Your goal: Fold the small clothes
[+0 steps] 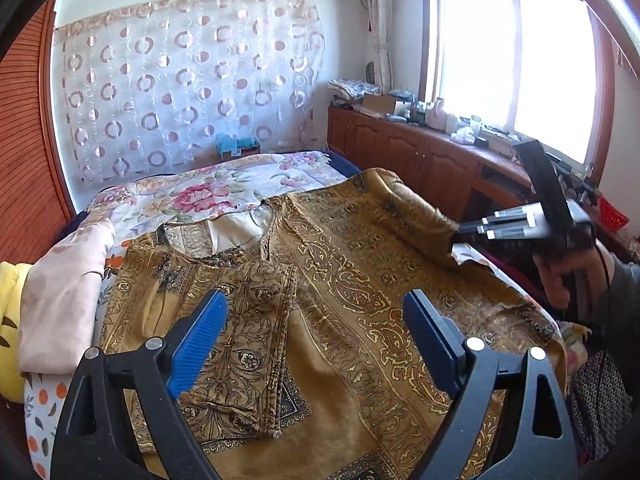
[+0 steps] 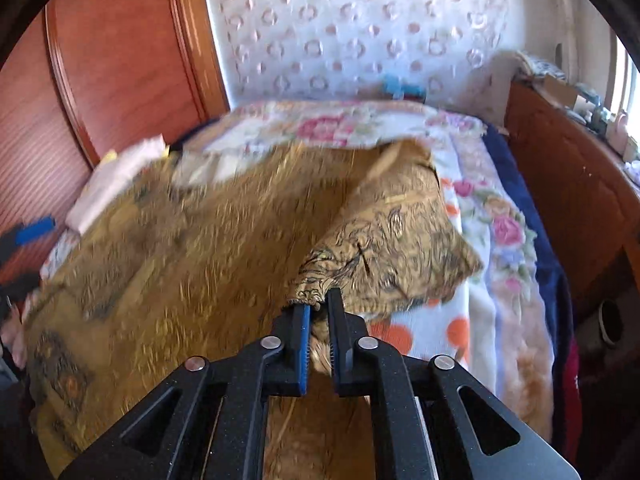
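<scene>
Jaws: right gripper (image 2: 318, 306) clamped on blurred gold top's (image 1: 360, 280) sleeve (image 2: 384, 248), left gripper (image 1: 316, 312) wide, empty.

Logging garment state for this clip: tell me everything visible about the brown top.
The brown top is thin, mustard-brown fabric with gold and black paisley print and a round neckline. It lies spread flat on the floral bedspread, one sleeve already folded across its chest. The right gripper is shut on the other sleeve's cuff, lifting it. The left gripper hovers open above.

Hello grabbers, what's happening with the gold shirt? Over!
Left gripper open, empty, above the shirt. Right gripper pinching the sleeve. Gold patterned shirt spread on the bed, other sleeve already folded in. Nothing blocking.
</scene>
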